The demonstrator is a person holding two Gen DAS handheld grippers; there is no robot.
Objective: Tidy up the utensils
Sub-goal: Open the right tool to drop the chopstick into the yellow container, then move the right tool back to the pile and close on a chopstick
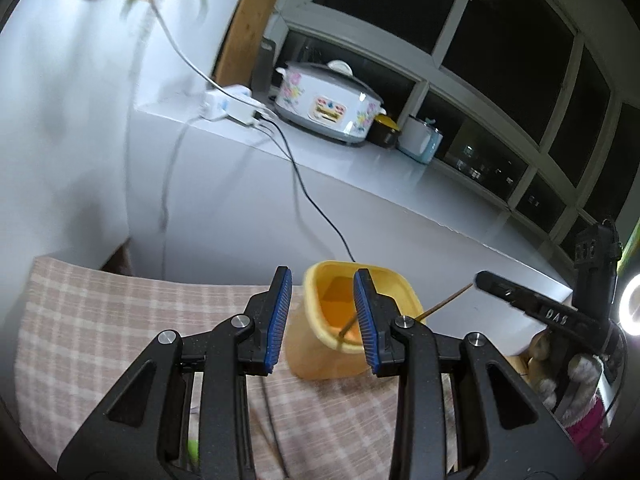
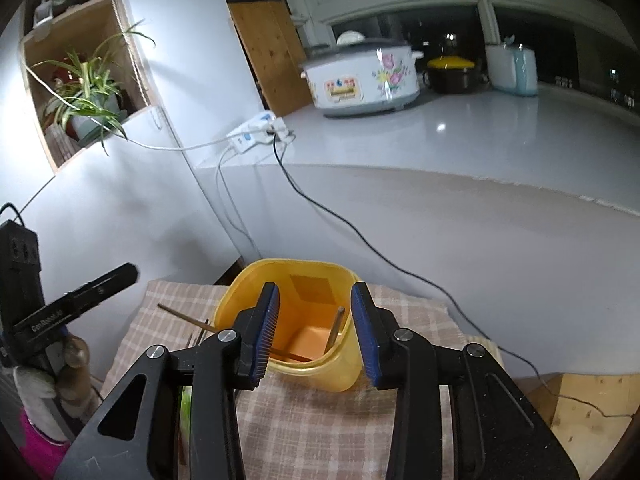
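Both the left tongs (image 1: 322, 320) and right tongs (image 2: 314, 330) stand parted and empty. Just beyond them a yellow holder (image 2: 288, 320) sits on the checked cloth (image 2: 304, 432), placed within reach, with a chopstick (image 2: 334, 328) leaning inside it. Far back, a floral cooker (image 2: 360, 76) sits on the white tabletop (image 2: 480, 140).

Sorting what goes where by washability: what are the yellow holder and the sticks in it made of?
The yellow holder looks like plastic: slightly translucent, smooth, with rounded moulded corners. The chopsticks look like dark wood or bamboo with a matt finish; blur leaves it open.
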